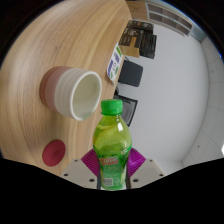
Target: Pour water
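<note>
Bottle in the tongs, cup waiting up ahead on the surface.

The tongs (pixel 113 168) pinch a green plastic bottle (pixel 113 148) between their purple pads (pixel 92 160), its long axis upright and green cap on. The white cylindrical cup (pixel 75 90) stands beyond the bottle and to its left, open mouth up, on the pale wood-grain surface (pixel 60 40); a pink disc (pixel 53 152) lies left of the bottle.

A round desk (pixel 45 45) of pale wood grain carries the things, its curved edge running past a white floor (pixel 175 90). On the desk stands a white cup (pixel 73 92), tipped in the view so its open mouth shows. Near the cup, closer to the desk's edge, lies a small flat pink disc (pixel 53 152), apart from the cup.
</note>
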`<state>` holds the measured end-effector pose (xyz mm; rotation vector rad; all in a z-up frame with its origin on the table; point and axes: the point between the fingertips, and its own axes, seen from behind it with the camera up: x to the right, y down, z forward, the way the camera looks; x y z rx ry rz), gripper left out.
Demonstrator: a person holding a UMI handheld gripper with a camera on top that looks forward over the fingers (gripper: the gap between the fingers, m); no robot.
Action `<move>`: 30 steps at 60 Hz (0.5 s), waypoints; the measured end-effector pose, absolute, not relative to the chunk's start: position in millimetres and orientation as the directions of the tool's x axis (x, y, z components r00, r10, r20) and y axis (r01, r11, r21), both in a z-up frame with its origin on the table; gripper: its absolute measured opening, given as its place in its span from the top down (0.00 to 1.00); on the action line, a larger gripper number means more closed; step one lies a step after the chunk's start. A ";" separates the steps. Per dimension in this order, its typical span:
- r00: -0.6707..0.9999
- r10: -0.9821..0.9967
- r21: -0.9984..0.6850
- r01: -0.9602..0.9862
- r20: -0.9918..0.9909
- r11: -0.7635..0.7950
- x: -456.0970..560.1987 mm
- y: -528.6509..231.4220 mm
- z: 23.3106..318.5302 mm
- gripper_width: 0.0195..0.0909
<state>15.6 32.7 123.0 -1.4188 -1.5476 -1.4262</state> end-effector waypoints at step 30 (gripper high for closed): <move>-0.030 0.232 0.052 0.995 0.972 -0.088 -11.3 18.8 147.8 0.82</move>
